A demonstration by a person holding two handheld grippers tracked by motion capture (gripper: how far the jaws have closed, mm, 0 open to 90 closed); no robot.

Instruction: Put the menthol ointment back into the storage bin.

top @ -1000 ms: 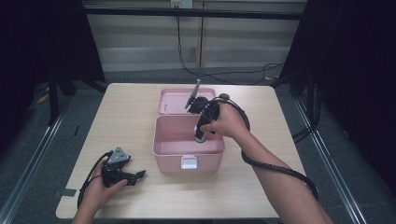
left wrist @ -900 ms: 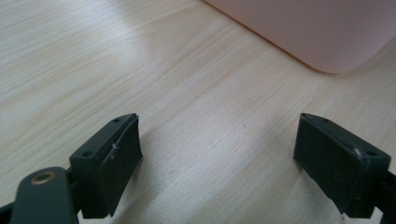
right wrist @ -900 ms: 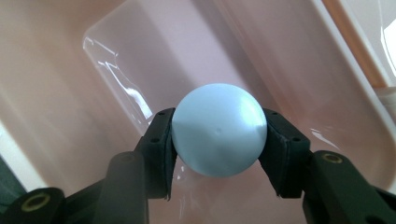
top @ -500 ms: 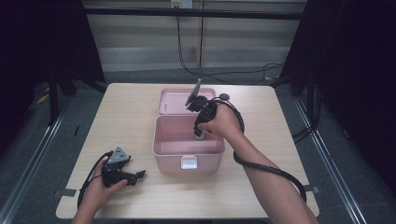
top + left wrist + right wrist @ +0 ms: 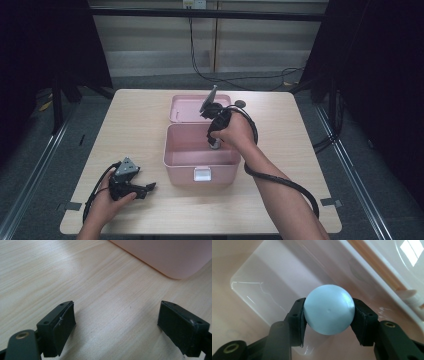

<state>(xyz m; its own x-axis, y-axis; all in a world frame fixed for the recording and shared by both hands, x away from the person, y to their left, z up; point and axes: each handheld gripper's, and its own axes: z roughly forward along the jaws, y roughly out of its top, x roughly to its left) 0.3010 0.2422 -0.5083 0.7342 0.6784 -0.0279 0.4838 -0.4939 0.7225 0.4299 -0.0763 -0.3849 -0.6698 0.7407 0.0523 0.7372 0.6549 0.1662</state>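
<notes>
Placement of pale blue smooth ball (image 5: 329, 309) into open pink plastic storage box (image 5: 176, 150), release pending.

Left gripper (image 5: 147, 188) rests near the front edge of the light wooden bench (image 5: 140, 115), fingers (image 5: 60, 328) spread wide with nothing between them, box corner just ahead. Right gripper (image 5: 329, 315) is inside the box's right half, fingers (image 5: 298, 315) clamped on the ball at its widest line, ball held above the glossy floor. Hinged pink lid (image 5: 186, 107) lies open behind. Recommendation: lower until the ball nears the floor, then part the fingers slowly, so it neither drops nor rolls; withdraw straight upward, clear of the walls.
</notes>
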